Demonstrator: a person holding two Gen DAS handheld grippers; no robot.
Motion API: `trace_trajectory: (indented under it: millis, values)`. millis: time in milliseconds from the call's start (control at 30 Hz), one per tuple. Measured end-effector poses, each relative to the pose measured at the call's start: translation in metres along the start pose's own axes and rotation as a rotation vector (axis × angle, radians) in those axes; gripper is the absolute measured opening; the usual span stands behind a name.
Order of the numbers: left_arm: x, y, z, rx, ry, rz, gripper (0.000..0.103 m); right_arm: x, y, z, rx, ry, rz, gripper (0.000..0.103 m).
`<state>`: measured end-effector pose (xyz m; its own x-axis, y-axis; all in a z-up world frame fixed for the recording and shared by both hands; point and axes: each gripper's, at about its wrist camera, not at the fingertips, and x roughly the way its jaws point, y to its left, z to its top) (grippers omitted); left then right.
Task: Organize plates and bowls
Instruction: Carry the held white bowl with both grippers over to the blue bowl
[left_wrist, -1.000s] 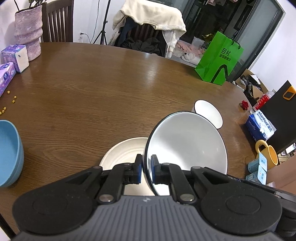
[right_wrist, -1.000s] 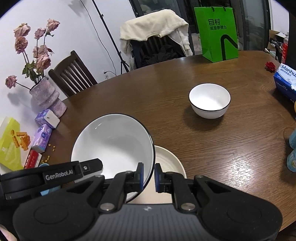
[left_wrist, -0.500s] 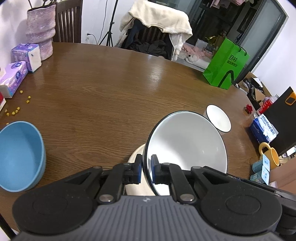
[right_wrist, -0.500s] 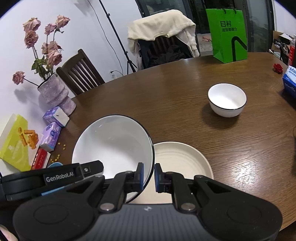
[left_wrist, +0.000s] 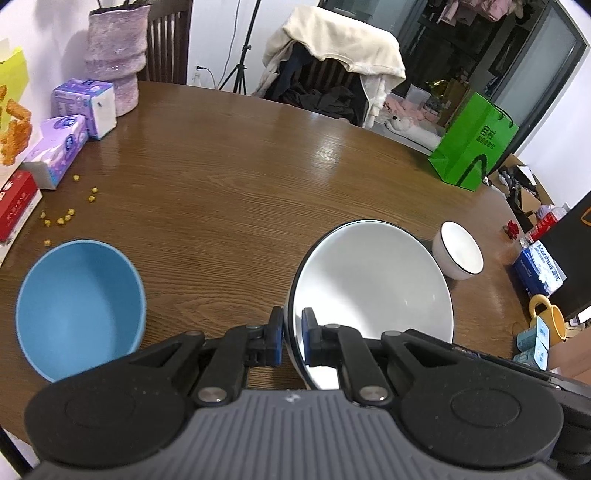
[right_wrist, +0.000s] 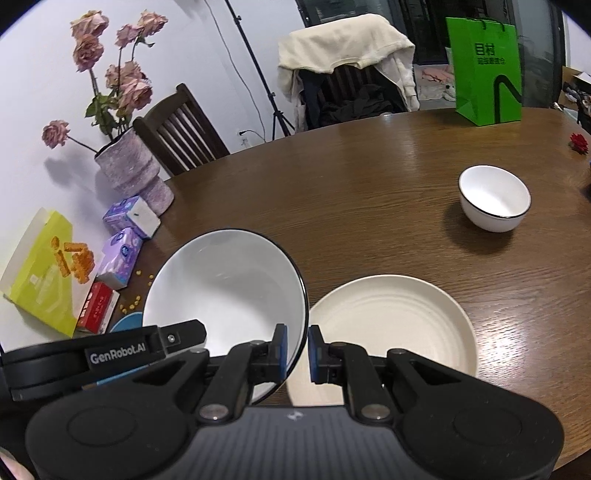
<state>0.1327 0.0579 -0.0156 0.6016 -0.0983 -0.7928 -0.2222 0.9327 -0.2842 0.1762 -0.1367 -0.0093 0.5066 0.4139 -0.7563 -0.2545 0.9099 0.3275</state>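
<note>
Clutter first: left of my left gripper (left_wrist: 291, 338) a blue bowl (left_wrist: 79, 308) sits on the wooden table (left_wrist: 240, 177), just beside it; beyond that bowl, scattered yellow crumbs (left_wrist: 64, 218), tissue packs (left_wrist: 70, 140) and a purple vase (left_wrist: 116, 55); far ahead to the right, a green bag (left_wrist: 472, 144); ahead and right of the right gripper (right_wrist: 296, 349), a small white bowl (right_wrist: 495, 197) stands upright, well apart; directly under and right of that gripper lies a cream plate (right_wrist: 395, 321), flat on the table.

Pose: I have both grippers angled down at the table, side by side; each is clamped tight on the rim of the large white bowl (right_wrist: 225, 291), the left on the bowl's left edge, the right on its right edge, one blue pad inside the rim and one outside.

Bowl: carried between the two grippers, off the table, mouth up and tilted slightly toward the cameras; round, so no long axis to note; it hangs left of the cream plate, overlapping its left edge in the right view.
</note>
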Motion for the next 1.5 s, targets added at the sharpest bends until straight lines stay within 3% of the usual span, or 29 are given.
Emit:
trace_trajectory:
  millis: [1500]
  values:
    - [-0.032, 0.133, 0.026, -0.104, -0.028, 0.05, 0.01, 0.046, 0.138, -0.001, -0.124, 0.051, 0.049, 0.011]
